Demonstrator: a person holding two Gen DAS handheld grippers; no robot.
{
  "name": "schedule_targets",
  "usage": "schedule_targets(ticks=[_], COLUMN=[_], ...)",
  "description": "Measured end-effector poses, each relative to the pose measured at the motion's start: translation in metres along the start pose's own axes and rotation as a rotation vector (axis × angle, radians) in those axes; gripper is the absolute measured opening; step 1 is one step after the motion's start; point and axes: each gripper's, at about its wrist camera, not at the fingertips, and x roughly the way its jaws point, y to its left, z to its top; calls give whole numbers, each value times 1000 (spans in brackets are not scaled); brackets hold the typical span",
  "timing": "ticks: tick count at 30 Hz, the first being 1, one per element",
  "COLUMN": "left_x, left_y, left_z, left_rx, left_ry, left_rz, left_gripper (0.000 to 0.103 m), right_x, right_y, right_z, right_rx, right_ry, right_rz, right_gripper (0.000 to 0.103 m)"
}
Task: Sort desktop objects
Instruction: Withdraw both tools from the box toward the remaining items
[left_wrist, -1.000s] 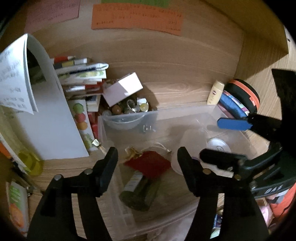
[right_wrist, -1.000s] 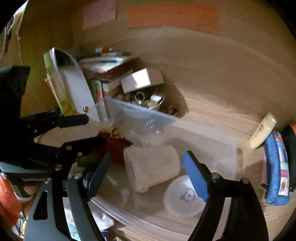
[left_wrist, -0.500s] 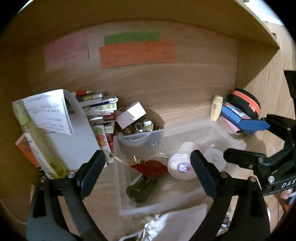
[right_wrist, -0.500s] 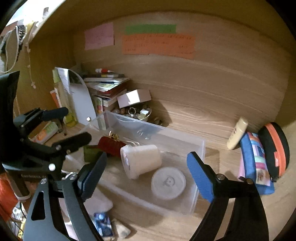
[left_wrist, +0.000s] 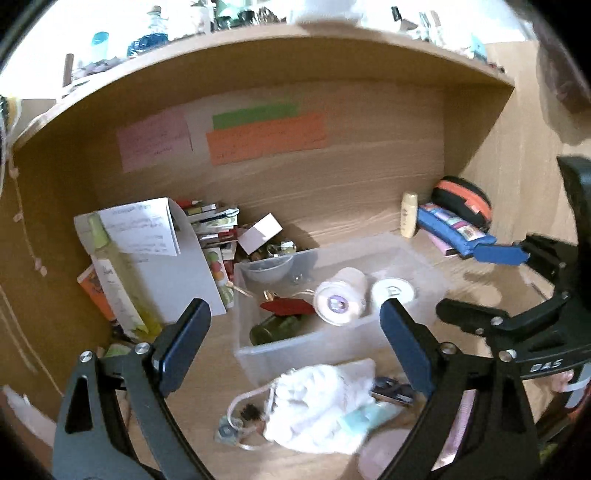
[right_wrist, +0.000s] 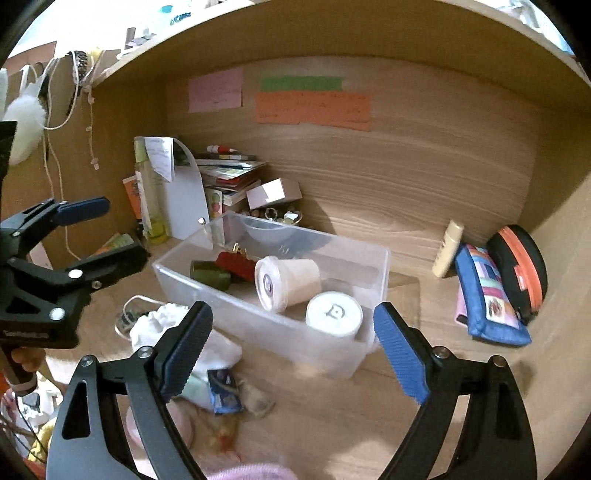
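Observation:
A clear plastic bin (left_wrist: 325, 343) (right_wrist: 236, 310) sits on the wooden desk. It holds a white cup on its side (left_wrist: 340, 301) (right_wrist: 286, 282), a round white lid (left_wrist: 393, 291) (right_wrist: 334, 314), a red pouch (left_wrist: 282, 306) (right_wrist: 236, 264) and a dark green bottle (left_wrist: 275, 328) (right_wrist: 210, 275). My left gripper (left_wrist: 295, 339) is open and empty, in front of the bin. My right gripper (right_wrist: 293, 350) is open and empty, also in front of it. A white drawstring bag (left_wrist: 321, 406) (right_wrist: 173, 328) lies before the bin.
Stacked books and a white paper stand (left_wrist: 173, 266) (right_wrist: 184, 199) are at back left. A small white box (left_wrist: 258, 232) and a bowl of trinkets (right_wrist: 277, 216) sit behind the bin. A cream tube (right_wrist: 447, 249), blue pencil case (right_wrist: 487, 295) and black-orange case (right_wrist: 521, 271) are at right.
Both grippers have pulled back and up from the bin, which now looks smaller. The white bag and small items in front of the bin have come into view.

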Motion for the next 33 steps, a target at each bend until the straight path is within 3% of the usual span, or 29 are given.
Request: schedule_targets(ticks=[9, 15, 20, 33], left_x=[-26, -17, -6, -5], left_y=[0, 9, 6, -24], left_z=[-19, -47, -78, -112], left_rx=[-34, -89, -97, -71], left_ry=[17, 131, 225, 302], left_rz=[46, 6, -29, -137], left_gripper=[96, 99, 99, 99], right_x=[-29, -41, -44, -42], right_y=[4, -5, -4, 23], right_z=[-27, -45, -69, -118], right_rx=[18, 72, 39, 41], right_ry=[29, 70, 113, 209], right_rz=[11, 36, 11, 78], right_gripper=[87, 88, 88, 88])
